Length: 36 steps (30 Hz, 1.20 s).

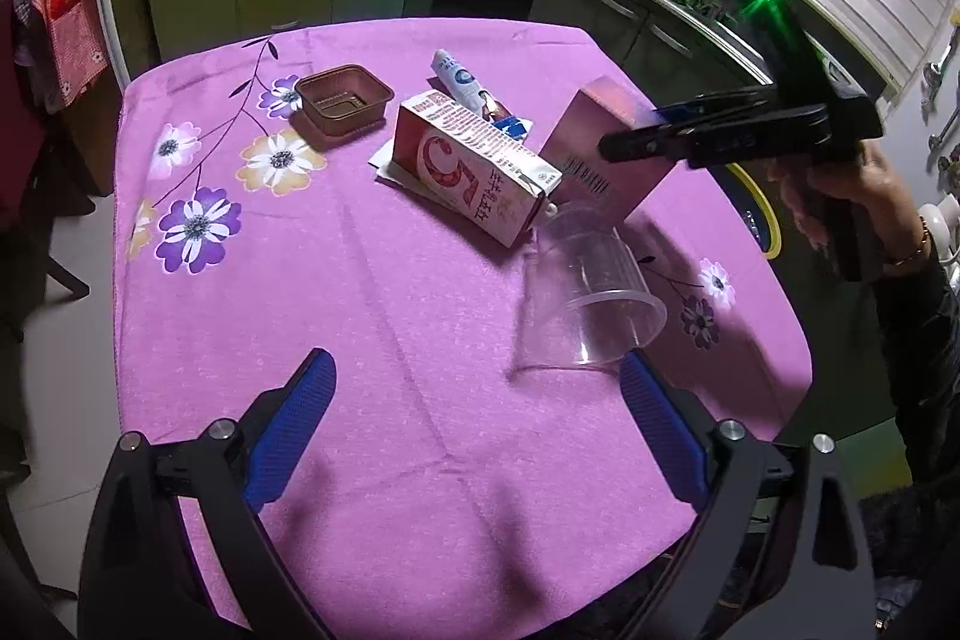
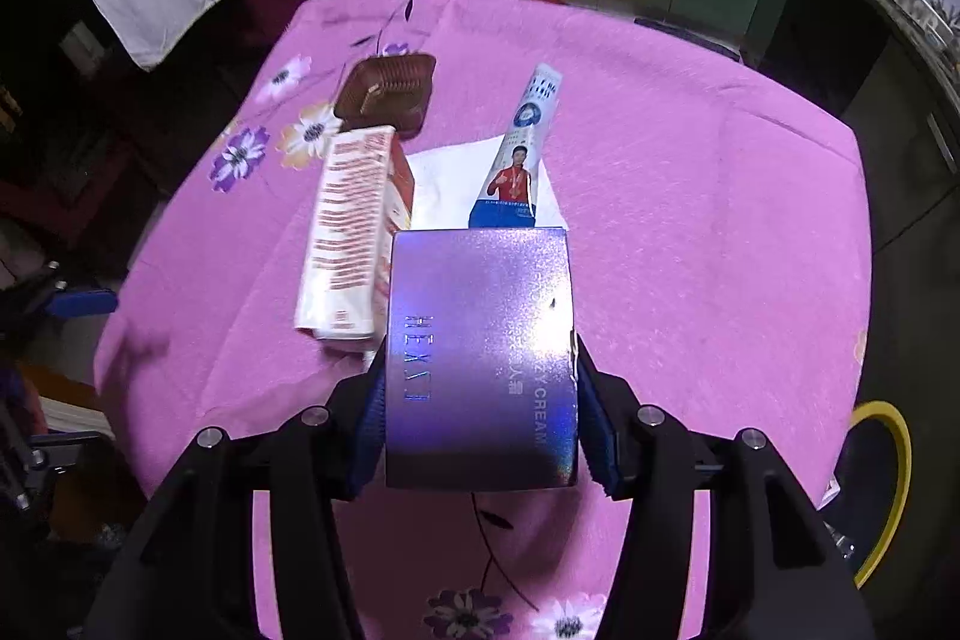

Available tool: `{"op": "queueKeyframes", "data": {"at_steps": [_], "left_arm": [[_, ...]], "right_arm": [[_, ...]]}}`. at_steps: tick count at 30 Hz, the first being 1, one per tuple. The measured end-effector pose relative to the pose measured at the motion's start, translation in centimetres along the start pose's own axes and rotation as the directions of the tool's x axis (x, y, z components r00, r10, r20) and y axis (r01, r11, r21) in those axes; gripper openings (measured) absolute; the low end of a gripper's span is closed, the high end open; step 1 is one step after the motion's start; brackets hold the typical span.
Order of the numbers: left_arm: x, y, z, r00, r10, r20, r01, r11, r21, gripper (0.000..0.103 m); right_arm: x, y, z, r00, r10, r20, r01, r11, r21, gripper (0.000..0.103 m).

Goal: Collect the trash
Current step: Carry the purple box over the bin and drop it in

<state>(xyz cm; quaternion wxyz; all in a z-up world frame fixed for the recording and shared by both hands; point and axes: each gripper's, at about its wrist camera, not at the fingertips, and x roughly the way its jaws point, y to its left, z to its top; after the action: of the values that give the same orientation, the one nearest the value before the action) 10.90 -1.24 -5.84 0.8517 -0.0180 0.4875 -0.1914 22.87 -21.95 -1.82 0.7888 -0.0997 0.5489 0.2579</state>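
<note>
Kitchen table [image 1: 300,280] under its purple cloth holds most trash: carton [image 1: 474,166], tray [image 1: 342,97], tube [image 1: 462,79], cup [image 1: 594,292] mid-frame. Our right gripper [image 2: 480,400] clamps the box [image 2: 480,358]; our left gripper [image 1: 474,430] gapes empty. We judge collecting barely begun.

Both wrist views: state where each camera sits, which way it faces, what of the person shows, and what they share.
Left wrist view: on the left gripper, jaws open, angled down over the purple flowered tablecloth toward the clear plastic cup; the right gripper and hand show.
Right wrist view: on the right gripper, pointing steeply down, jaws around the shiny purple box.
Shared: box, red-and-white carton, brown plastic tray.
</note>
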Motion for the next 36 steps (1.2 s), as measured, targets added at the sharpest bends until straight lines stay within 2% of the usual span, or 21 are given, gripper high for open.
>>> {"op": "queueKeyframes", "data": {"at_steps": [4, 7, 12, 16, 18, 20, 23, 25, 30, 36], "left_arm": [[0.0, -0.5, 0.2, 1.0, 0.001, 0.0, -0.001, 1.0, 0.013, 0.091], [0.0, -1.0, 0.3, 1.0, -0.001, -0.004, 0.001, 1.0, 0.029, 0.091], [0.2, -1.7, 0.6, 1.0, -0.006, -0.007, 0.006, 0.999, 0.049, 0.091], [0.6, -2.3, 1.0, 1.0, -0.008, -0.011, 0.008, 0.998, 0.063, 0.091], [0.9, -2.8, 1.2, 1.0, -0.007, -0.018, 0.008, 0.997, 0.071, 0.091], [1.1, -3.1, 1.3, 1.0, -0.002, -0.023, 0.004, 0.997, 0.079, 0.092], [1.0, -3.8, 1.4, 1.0, 0.008, -0.025, -0.006, 0.996, 0.092, 0.092], [0.8, -4.0, 1.4, 0.999, 0.019, -0.025, -0.017, 0.995, 0.102, 0.092], [0.5, -4.2, 1.5, 0.999, 0.041, -0.032, -0.037, 0.994, 0.106, 0.092], [1.2, -5.0, 1.7, 0.998, 0.028, -0.048, -0.022, 0.992, 0.123, 0.093]], "right_arm": [[-2.4, -0.5, -0.8, 0.999, 0.009, 0.036, -0.01, 1.0, 0.016, 0.054], [-4.8, -2.2, -2.0, 0.997, -0.02, 0.071, 0.016, 0.999, 0.051, 0.054], [-10.0, -9.3, -5.5, 0.983, -0.139, 0.122, 0.11, 0.97, 0.218, 0.054], [-12.7, -16.6, -9.4, 0.961, -0.255, 0.108, 0.195, 0.899, 0.392, 0.054], [-12.9, -21.0, -11.7, 0.951, -0.3, 0.081, 0.224, 0.843, 0.489, 0.054], [-12.0, -24.8, -13.4, 0.95, -0.308, 0.052, 0.227, 0.796, 0.562, 0.054], [-9.9, -28.8, -15.1, 0.95, -0.312, 0.007, 0.24, 0.745, 0.623, 0.054], [-8.0, -31.5, -15.9, 0.958, -0.286, -0.012, 0.221, 0.713, 0.665, 0.054], [-5.5, -34.2, -16.8, 0.966, -0.254, -0.04, 0.208, 0.678, 0.705, 0.056], [-9.0, -32.3, -18.4, 0.963, -0.261, 0.063, 0.142, 0.694, 0.706, 0.06]]}}
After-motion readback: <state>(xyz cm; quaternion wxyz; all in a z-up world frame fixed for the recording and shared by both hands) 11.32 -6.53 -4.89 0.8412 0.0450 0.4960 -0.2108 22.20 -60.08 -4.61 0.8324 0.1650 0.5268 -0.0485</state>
